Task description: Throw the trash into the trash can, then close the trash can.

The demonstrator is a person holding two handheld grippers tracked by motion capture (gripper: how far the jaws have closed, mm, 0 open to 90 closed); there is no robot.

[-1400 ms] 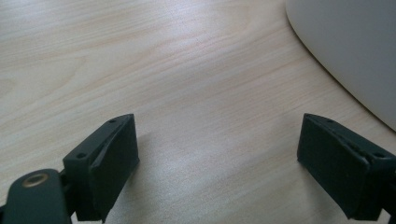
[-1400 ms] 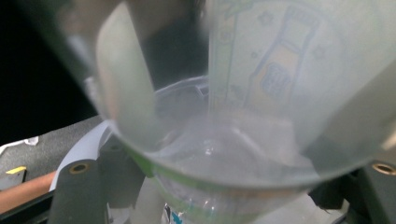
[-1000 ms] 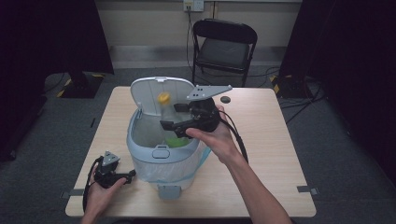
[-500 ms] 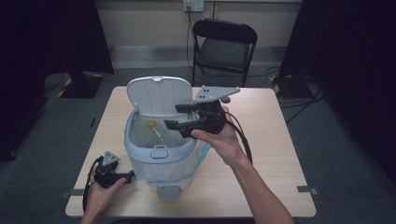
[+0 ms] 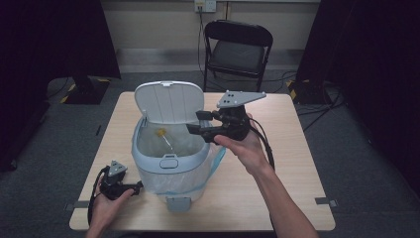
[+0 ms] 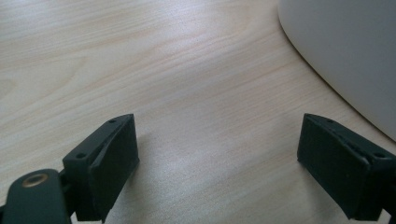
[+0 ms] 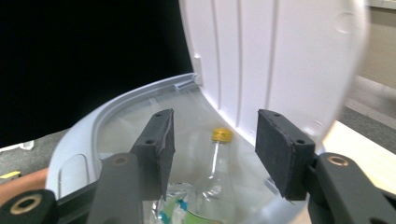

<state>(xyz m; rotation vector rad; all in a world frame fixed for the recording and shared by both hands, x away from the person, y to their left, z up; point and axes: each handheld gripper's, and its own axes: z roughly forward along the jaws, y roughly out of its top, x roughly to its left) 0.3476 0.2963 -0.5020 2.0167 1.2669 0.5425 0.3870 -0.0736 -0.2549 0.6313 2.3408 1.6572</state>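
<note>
Resting near the counter's near left corner, the left hand-held gripper [image 5: 134, 187] sits with jaws wide and nothing between them, just beside the bin [image 5: 171, 161]. Farther in, the right hand-held gripper [image 5: 193, 122] hovers over the bin's right rim; its jaws have just been closing, stand half open, and grip nothing. Down inside the lined bin lies a clear plastic bottle [image 7: 212, 182] with a yellow cap [image 7: 222, 135], leaning toward the raised lid [image 5: 169, 101]. It looks empty, so probably light, thin-walled, easily crushed and slippery; the stiff neck under the cap seems the surest hold.
</note>
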